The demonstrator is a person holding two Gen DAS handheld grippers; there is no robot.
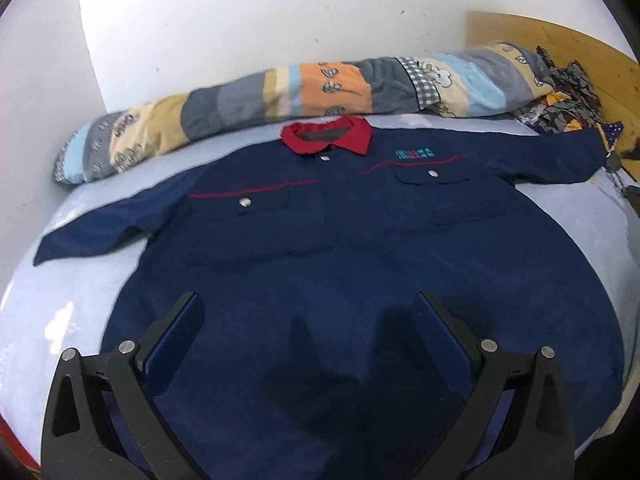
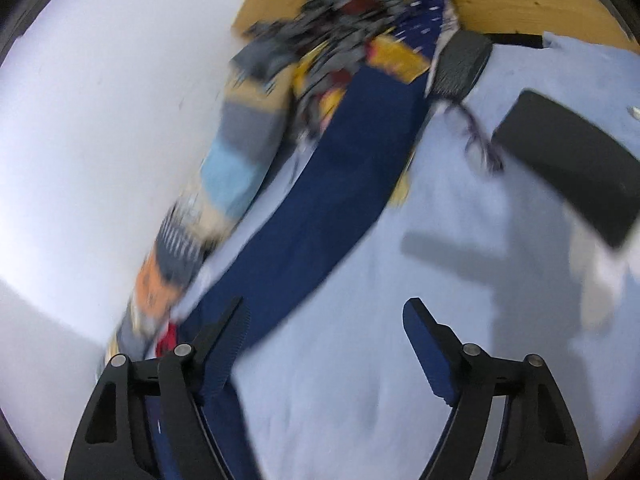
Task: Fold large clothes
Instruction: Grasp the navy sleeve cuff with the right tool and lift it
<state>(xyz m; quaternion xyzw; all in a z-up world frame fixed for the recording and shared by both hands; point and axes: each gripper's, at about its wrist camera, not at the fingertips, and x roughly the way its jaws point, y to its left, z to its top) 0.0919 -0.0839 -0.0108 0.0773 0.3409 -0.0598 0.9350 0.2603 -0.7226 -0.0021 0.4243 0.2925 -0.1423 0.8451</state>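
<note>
with both the left claw [image 1: 308, 320] and right claw [image 2: 324, 320] held apart and empty, the shirt [image 1: 360, 264] sleeve [image 2: 340, 168] beside the quilt [image 1: 280, 88] could be missed.

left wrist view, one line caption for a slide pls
Open left gripper above a navy shirt spread flat on a pale blue bed.

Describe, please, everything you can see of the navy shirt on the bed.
The navy shirt lies flat, front up, on the pale blue bedsheet. It looks like smooth woven cloth, with a red collar, red piping, two buttoned chest pockets, a small teal emblem and short sleeves spread outward. Its collar nearly meets the patchwork quilt. Neither gripper holds it.
</note>
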